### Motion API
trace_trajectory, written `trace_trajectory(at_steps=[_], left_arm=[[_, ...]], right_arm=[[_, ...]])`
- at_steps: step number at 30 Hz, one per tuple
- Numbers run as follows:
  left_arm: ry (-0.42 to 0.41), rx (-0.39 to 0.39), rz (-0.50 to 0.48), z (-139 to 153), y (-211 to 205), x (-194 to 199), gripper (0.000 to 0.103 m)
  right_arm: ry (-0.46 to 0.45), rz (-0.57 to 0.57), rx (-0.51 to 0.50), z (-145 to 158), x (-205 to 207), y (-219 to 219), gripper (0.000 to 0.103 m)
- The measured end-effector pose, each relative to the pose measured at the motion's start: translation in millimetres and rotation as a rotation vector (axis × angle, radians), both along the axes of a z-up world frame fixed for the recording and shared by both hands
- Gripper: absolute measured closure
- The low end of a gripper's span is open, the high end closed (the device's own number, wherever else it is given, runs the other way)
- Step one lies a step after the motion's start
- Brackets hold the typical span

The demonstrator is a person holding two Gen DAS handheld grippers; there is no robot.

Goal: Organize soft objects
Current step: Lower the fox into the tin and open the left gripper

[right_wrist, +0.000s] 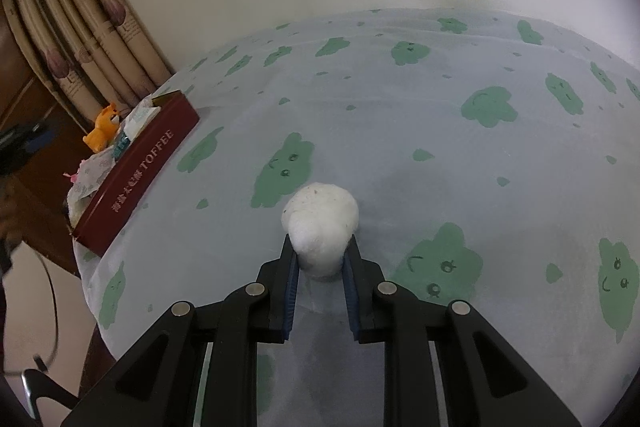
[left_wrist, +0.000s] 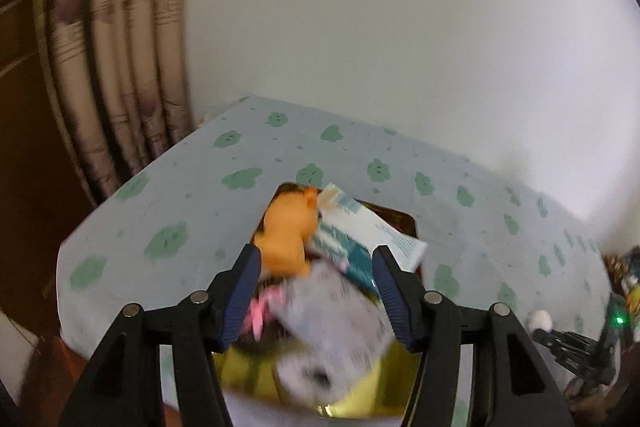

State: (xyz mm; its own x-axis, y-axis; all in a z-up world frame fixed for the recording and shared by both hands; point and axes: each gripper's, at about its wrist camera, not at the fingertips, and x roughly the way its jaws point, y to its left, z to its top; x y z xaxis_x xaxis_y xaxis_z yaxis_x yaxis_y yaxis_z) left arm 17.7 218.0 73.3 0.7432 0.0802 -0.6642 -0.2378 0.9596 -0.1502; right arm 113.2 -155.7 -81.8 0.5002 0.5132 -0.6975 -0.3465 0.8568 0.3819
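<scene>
Red tin (right_wrist: 136,179) reads "TOFFEE" — right gripper (right_wrist: 320,247) (closed) pinches cotton ball (right_wrist: 320,219).

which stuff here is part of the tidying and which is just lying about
Job: cotton ball in the right gripper; toffee tin holding orange toy, tissue pack, grey pouch; left gripper.

Lying about: curtain, bedsheet.

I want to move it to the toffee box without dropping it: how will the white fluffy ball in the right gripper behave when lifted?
The white fluffy ball looks squashy: it narrows where the right gripper pinches it, so it probably deforms rather than slips. Its fuzzy surface suggests it is light. If released on the bedsheet, its round shape might roll a little.
</scene>
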Motion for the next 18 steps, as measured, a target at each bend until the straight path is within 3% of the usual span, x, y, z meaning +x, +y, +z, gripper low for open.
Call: trace_trajectory(at_steps=[5,11,15,18], left_arm=[[-0.013,0.028,0.09,-16,-17,-66,0.044],[0.032,0.085,0.152,-52,-26,-105,0.044],[0.027,-0.003,0.183,-59,-12,-112,0.044],[0.019,-0.035,0.213,-60,-5,-114,0.044]], right_arm=[[-0.056,0.102,0.041,40,-7,38,0.083],[-0.08,0.27,0.127,80,-19,108,0.083],[-0.078,0.383,0.165,92,-30,155,0.083],[-0.08,0.439,0.136,91,-36,191,0.083]])
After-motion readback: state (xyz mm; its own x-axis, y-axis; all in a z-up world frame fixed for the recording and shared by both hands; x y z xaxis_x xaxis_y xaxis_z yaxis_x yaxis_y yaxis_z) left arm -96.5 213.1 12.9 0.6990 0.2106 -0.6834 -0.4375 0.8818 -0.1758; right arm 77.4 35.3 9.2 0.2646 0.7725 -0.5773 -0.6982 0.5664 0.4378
